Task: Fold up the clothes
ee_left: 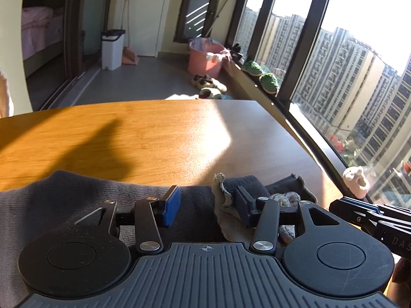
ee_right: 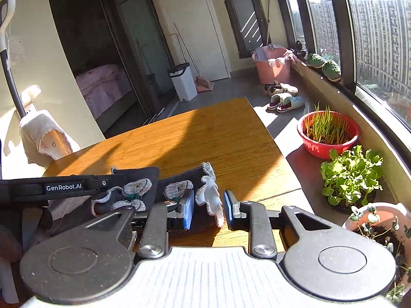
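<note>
A dark grey knit garment (ee_left: 77,192) with pale frilled cuffs and flower patches lies bunched at the near edge of the wooden table (ee_left: 154,133). My left gripper (ee_left: 206,205) is shut on a thick fold of it, with a frilled cuff (ee_left: 223,195) against the right pad. In the right wrist view the garment (ee_right: 138,177) lies left of my right gripper (ee_right: 208,211). That gripper stands open with a white frill (ee_right: 210,200) hanging loose between its pads. The left gripper's side (ee_right: 64,187) crosses the garment there.
The far half of the table (ee_right: 218,138) is bare wood. Right of it stand a red basin of grass (ee_right: 327,134), a leafy pot (ee_right: 350,174) and a white pot (ee_right: 380,228) below the windows. A small pink toy (ee_left: 355,181) sits on the window frame.
</note>
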Available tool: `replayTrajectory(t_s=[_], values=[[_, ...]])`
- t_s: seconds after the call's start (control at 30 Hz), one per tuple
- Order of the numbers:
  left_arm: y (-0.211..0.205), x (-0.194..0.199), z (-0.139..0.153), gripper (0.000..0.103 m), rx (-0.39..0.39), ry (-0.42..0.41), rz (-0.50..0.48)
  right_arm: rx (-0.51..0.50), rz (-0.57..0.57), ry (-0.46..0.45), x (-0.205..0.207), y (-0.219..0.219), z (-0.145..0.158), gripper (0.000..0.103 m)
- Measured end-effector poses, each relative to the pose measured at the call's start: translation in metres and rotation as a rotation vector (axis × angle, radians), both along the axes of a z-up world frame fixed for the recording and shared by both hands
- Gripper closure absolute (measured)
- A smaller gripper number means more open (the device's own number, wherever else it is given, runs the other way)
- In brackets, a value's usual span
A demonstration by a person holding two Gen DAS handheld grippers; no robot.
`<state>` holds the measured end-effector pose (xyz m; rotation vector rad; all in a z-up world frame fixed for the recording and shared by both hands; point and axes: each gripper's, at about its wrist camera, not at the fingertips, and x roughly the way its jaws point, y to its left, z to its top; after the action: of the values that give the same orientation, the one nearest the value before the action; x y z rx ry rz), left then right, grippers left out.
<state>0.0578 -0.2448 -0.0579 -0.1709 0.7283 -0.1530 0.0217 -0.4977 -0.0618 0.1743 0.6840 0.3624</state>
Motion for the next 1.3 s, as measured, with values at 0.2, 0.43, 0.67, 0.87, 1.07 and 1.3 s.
replayTrajectory(t_s=[0.2, 0.43, 0.67, 0.87, 1.07, 1.3], values=[[0.005, -0.004, -0.002, 0.05, 0.002, -0.007, -0.007, 0.032, 0.037, -0.056, -0.012, 0.01, 0.007, 0.098], [0.016, -0.008, -0.002, 0.05, -0.027, -0.012, 0.0, -0.023, 0.303, -0.142, -0.036, 0.074, 0.034, 0.098], [0.032, -0.02, 0.03, 0.04, -0.08, -0.088, 0.026, -0.073, 0.331, -0.085, -0.041, 0.1, 0.003, 0.101], [-0.005, -0.008, 0.034, 0.03, -0.052, -0.074, -0.051, -0.063, 0.275, -0.127, -0.052, 0.078, 0.02, 0.1], [0.01, -0.012, 0.009, 0.041, -0.051, -0.005, -0.008, -0.001, 0.003, -0.153, -0.045, 0.007, 0.024, 0.064], [0.017, -0.013, -0.003, 0.041, -0.048, 0.015, 0.002, 0.046, -0.051, -0.034, -0.02, 0.001, -0.001, 0.064]])
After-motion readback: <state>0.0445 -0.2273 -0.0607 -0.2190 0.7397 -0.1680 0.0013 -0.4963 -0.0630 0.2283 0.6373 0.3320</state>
